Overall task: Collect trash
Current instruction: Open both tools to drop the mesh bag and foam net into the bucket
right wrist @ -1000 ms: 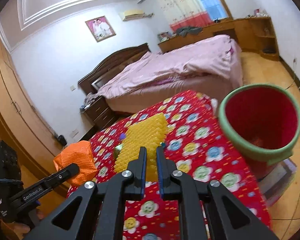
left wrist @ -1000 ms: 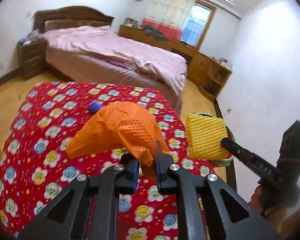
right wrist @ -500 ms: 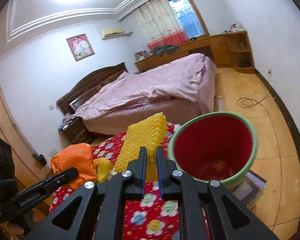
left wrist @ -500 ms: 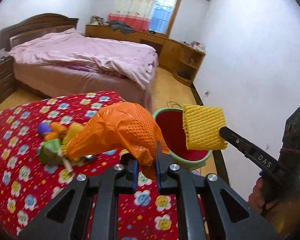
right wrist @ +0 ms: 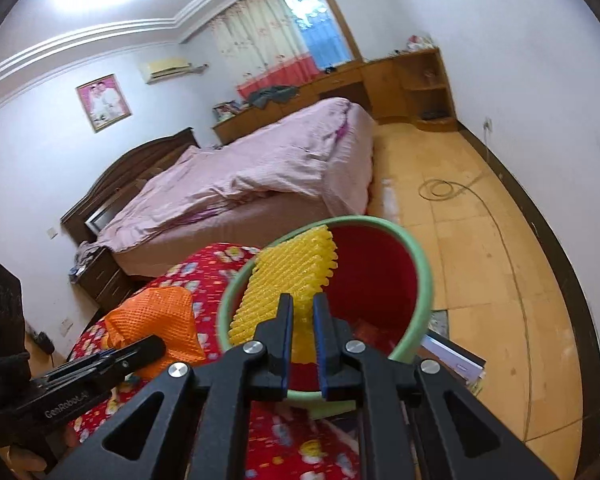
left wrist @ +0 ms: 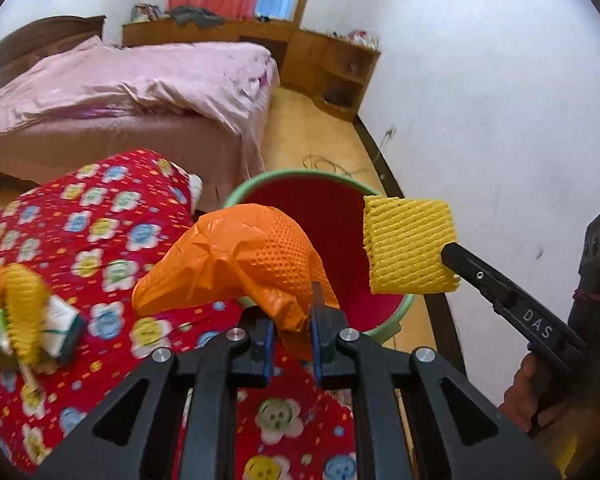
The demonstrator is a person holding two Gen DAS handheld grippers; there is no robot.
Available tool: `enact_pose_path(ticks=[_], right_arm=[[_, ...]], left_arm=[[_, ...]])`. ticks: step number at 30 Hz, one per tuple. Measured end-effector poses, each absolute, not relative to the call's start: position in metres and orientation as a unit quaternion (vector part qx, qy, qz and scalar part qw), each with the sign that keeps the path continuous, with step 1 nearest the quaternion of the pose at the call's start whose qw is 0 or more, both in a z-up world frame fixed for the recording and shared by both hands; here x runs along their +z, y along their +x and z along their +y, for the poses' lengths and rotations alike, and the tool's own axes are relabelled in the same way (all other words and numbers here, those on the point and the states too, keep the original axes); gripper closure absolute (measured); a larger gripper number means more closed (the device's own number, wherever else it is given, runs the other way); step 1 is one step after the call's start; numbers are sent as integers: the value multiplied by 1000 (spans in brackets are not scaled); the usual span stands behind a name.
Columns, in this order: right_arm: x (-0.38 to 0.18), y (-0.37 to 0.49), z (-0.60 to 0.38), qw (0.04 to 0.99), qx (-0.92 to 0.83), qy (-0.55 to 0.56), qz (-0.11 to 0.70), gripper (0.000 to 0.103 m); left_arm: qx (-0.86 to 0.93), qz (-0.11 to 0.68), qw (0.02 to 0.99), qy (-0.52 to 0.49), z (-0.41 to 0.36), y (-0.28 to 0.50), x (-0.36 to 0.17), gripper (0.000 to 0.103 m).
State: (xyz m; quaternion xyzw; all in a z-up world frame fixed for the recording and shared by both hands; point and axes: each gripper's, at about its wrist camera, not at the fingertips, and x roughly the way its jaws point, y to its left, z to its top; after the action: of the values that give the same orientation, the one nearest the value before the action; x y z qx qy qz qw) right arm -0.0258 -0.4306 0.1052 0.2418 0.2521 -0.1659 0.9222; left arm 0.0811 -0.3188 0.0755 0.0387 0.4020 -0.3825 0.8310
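Trash is being held in both grippers, above or just before the bin (left wrist: 396,312), a red bucket with a green rim standing on the floor at the edge of the table (left wrist: 100,240).

Left gripper (left wrist: 292,344): reaching forward over the table's red flowered cloth, tips pointing toward the bin's near rim. Jaws are standing nearly pressed together, pinching the lower corner of the orange net (left wrist: 240,264). The net is bulging up and to the left of the fingers, hanging over the table edge and overlapping the rim in this view.

Right gripper (right wrist: 302,332): angling down toward the bin mouth; the holding hand (left wrist: 520,392) is showing at the lower right of the left view. Jaws are standing narrowly apart, clamping the yellow foam (right wrist: 284,284) by its lower edge. The foam is standing upright against the red interior, level with the rim's right side in the left view.

More trash, a blurred pile (left wrist: 24,320), is lying on the table at far left. A bed (right wrist: 260,168) is standing behind.
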Motion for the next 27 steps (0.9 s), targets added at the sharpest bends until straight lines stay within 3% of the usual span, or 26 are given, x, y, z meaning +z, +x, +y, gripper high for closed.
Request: enact_pose_path(ticks=[4, 8, 10, 16, 27], right_arm=[[83, -21, -451, 914, -184, 247, 264, 90], [68, -17, -462, 906, -189, 258, 275, 87], [62, -16, -465, 904, -188, 265, 278, 87], [54, -14, -467, 899, -181, 281, 282, 71], [73, -25, -444, 907, -163, 284, 266, 69]], left_arm=[[-388, 413, 822, 52, -345, 88, 60, 90], [-387, 417, 821, 56, -358, 93, 52, 69], [-382, 412, 825, 52, -358, 93, 51, 64], [-360, 418, 834, 33, -344, 98, 53, 63], [-314, 410, 856, 16, -279, 89, 71, 63]])
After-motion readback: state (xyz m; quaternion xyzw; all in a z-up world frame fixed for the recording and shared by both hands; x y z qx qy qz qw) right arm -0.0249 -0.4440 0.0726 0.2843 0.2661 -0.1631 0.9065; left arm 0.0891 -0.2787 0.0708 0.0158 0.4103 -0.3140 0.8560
